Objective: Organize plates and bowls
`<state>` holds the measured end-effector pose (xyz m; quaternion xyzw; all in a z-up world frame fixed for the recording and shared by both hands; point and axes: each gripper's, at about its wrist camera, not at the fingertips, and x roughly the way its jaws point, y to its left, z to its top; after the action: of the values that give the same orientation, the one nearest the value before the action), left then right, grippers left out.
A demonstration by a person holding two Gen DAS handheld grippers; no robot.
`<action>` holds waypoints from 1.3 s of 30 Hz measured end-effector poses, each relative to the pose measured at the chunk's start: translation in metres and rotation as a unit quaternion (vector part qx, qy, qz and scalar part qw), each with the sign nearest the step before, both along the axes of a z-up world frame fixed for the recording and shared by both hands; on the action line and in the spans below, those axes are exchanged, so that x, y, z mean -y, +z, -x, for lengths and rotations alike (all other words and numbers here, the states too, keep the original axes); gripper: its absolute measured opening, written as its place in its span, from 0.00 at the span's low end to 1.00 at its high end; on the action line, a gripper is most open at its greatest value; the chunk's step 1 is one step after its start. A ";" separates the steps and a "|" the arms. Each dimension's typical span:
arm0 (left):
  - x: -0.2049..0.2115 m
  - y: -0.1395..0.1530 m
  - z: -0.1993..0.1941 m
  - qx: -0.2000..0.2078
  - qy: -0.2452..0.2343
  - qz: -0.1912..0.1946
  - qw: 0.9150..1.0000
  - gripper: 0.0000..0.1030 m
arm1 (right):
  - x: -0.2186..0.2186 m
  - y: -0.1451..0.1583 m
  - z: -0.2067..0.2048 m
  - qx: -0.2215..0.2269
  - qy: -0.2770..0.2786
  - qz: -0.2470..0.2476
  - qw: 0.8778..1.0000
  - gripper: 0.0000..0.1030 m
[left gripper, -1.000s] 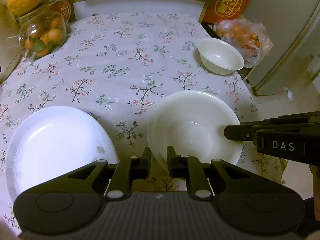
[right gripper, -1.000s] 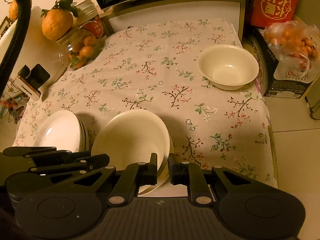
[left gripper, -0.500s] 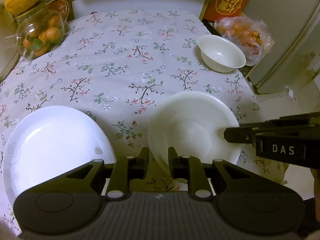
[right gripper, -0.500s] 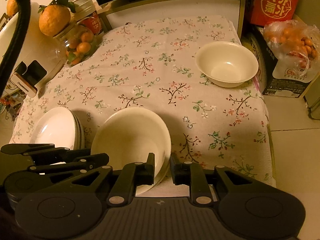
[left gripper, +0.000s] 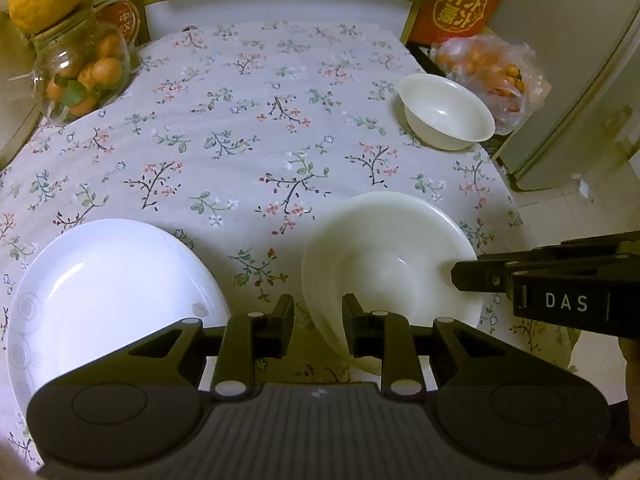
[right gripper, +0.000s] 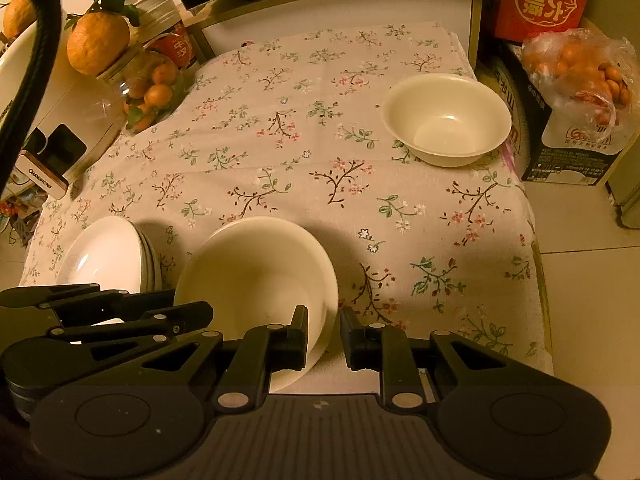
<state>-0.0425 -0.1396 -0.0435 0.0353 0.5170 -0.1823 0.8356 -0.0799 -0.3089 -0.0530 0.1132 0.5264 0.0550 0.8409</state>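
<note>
At the tabletop's near left corner sits the stack of glossy white round plates [left gripper: 108, 300], the top one bearing a faint grey swirl; in the right wrist view several rims show beneath it, reaching close to that near edge. The black two-finger left gripper [left gripper: 318, 326] hovers just above the cloth between this stack and the bowls, its jaws slightly parted and holding nothing. A careless sweep leftward could clip the top plate's rim and slide it toward the edge.

Right of it, near the front edge, is the large cream-white round bowl [right gripper: 256, 280], nested in a second wider rim beneath. The black two-finger right gripper [right gripper: 324, 334] straddles this bowl's near right rim, one finger inside and one outside, jaws parted and not yet closed on the wall. Glazed ceramic like this looks slippery; a thin-rim pinch could let the bowl swing or slip, and lifting might drag the lower dish toward the drop-off.

At the far right corner, the small cream-white deep bowl [right gripper: 446, 120] stands very close to the floral tablecloth [right gripper: 304, 152] edge, well apart from both grippers; a tug on the cloth or a glancing nudge could tip it off.
</note>
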 end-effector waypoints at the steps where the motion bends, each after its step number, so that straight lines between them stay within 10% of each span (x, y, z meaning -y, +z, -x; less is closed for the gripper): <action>1: 0.000 0.000 0.000 0.000 0.000 0.000 1.000 0.23 | 0.001 0.000 0.000 0.000 0.000 -0.001 1.000 0.18; 21: 0.002 0.005 -0.006 0.008 0.007 0.003 1.000 0.29 | 0.008 0.003 0.000 0.004 -0.006 -0.010 1.000 0.18; 39: 0.012 0.028 -0.050 0.060 0.053 0.030 0.996 0.69 | 0.073 0.023 -0.016 0.030 -0.100 -0.051 0.993 0.37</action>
<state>0.0071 -0.1517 -0.0155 -0.0063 0.4617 -0.1510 0.8741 -0.0640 -0.3815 -0.0302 0.2061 0.4834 0.0006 0.8508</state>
